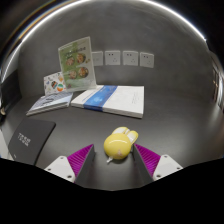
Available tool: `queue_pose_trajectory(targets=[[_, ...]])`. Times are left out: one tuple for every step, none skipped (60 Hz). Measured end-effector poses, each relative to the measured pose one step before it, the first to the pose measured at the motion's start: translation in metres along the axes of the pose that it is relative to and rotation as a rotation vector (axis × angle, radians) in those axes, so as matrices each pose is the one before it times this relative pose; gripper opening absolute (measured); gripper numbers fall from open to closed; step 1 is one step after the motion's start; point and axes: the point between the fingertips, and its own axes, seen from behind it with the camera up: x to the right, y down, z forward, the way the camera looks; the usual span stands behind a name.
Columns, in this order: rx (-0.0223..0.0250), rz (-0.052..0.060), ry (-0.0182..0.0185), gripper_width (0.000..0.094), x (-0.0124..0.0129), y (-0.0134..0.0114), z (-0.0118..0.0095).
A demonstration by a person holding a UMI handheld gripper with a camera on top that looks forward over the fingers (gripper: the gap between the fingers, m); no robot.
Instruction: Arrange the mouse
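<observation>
While your gripper (113, 160) hangs low over the dark grey tabletop (170, 125), its two fingers with their magenta pads (80, 157) stand well apart, and the small rounded yellow plastic mouse (118, 146) sits between them, resting on the table with a clear gap on each side; nothing is clamped on it. From this single gripper view, the mouse looks to be a touch nearer the left finger than the right, so I would judge the step in hand to be the approach before a grasp: centre the fingers on the mouse's widest part, keep the tips close to the surface, and bring them together slowly so the smooth curved shell does not squirt forward or twist. Its rounded form probably gives little flat face to grip, so a square, even squeeze matters. For room, the table just ahead of the mouse is bare, which gives you space to slide or reposition. Farther off lies a flat white-and-blue book (112, 98), with an open booklet (50, 102) to its left and a printed card with pictures (76, 62) propped against the pale wall (150, 35) behind them. On the near left, a flat black slab, perhaps a laptop (28, 138), lies close to the left finger; mind its edge if you swing that way.
</observation>
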Motion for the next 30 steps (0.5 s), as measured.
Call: queue_pose_trajectory(targets=[[-0.00267,0.0050,0.00148,0.0827,-0.00065,-0.00148,0.00210],[-0.00438,0.0027,0.00367,0.0825,0.00023,-0.00110,0.00221],[-0.00068,0.0031,0.00371,0.0827,0.00037,-0.00172,0.00210],[0.00127,0.0027,0.00395,0.0827,0.00064,-0.00167,0.00238],[0.00052,0.0017,0.00385,0.0824,0.00079,-0.00140,0.00193],[0.00280,0.0034,0.00420,0.0822,0.00057,-0.00160,0.00216],[0.00152,0.0057,0.00696,0.0815,0.00108,-0.00092,0.00173],[0.00287,0.0090,0.00874,0.0826,0.00104,-0.00170,0.00135],[-0.00377,0.0062,0.01088,0.0772,0.00160,-0.00045,0.00084],[0.00083,0.0066,0.01084,0.0717,0.00145,-0.00092,0.00114],[-0.00173,0.0031,0.01148,0.0663,0.00167,-0.00047,0.00094],[0.00088,0.0035,0.01259,0.0609,0.00202,-0.00075,0.00063],[-0.00027,0.0077,0.00605,0.0555,0.00042,-0.00058,0.00095],[-0.00248,0.0116,0.00344,0.0534,-0.00063,0.00020,0.00071],[-0.00200,0.0036,0.00736,0.0514,0.00113,-0.00021,0.00022],[-0.00005,0.0044,0.00747,0.0510,0.00042,-0.00060,-0.00091],[0.00122,0.0058,0.00455,0.0492,0.00021,-0.00019,0.00021],[0.00413,0.0134,0.00382,0.0470,0.00026,-0.00068,-0.00002],[0.00220,0.0164,0.00300,0.0457,-0.00018,-0.00020,-0.00039],[0.00609,0.0161,-0.00168,0.0439,-0.00147,-0.00116,-0.00079],[0.00690,0.0151,-0.00559,0.0429,-0.00230,-0.00112,-0.00085],[0.00908,0.0127,-0.00395,0.0427,-0.00193,-0.00169,-0.00135],[0.00411,0.0089,0.00191,0.0412,-0.00110,-0.00242,-0.00605],[0.00860,0.0068,0.00684,0.0409,-0.00141,-0.00207,-0.00231],[0.00763,0.0008,0.00966,0.0408,-0.00112,-0.00211,-0.00350],[0.01606,-0.0048,0.00978,0.0397,-0.00196,-0.00169,-0.00358],[0.01520,-0.0040,0.01023,0.0396,-0.00269,-0.00404,-0.00610],[0.01852,-0.0074,0.00751,0.0395,-0.00438,-0.00541,-0.00663],[0.01871,-0.0153,0.00160,0.0394,-0.00673,-0.00588,-0.00706],[0.01687,-0.0189,-0.00333,0.0395,-0.00955,-0.00657,-0.00781]])
